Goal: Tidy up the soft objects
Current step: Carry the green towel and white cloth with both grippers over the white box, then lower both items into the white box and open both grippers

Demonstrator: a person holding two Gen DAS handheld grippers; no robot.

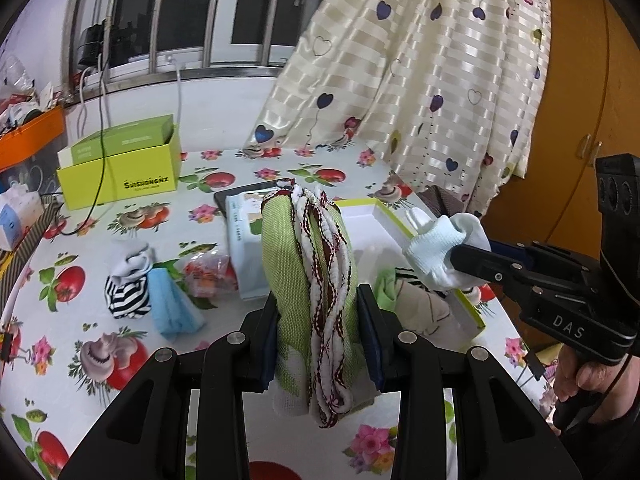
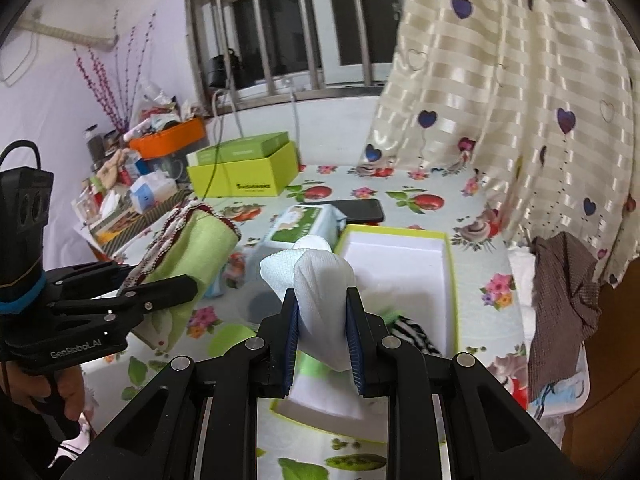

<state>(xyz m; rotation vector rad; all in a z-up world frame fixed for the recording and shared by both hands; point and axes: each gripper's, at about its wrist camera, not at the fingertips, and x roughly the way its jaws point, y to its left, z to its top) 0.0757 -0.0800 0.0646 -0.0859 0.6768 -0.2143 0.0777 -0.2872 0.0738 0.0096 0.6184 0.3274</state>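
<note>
You're mid-task — left gripper (image 1: 316, 312) clamping the green cloth (image 1: 292, 264), right gripper (image 2: 322, 320) clamping a white sock (image 2: 320, 300); box (image 2: 448, 264) holding a few items, striped sock (image 1: 128, 292) and blue cloth (image 1: 172, 304) still waiting on the table (image 1: 100, 240).

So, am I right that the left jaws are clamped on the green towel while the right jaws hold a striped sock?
Not quite: the right gripper holds a plain white sock, as the right wrist view shows. A striped sock lies on the table. The left gripper does clamp the green towel.
</note>
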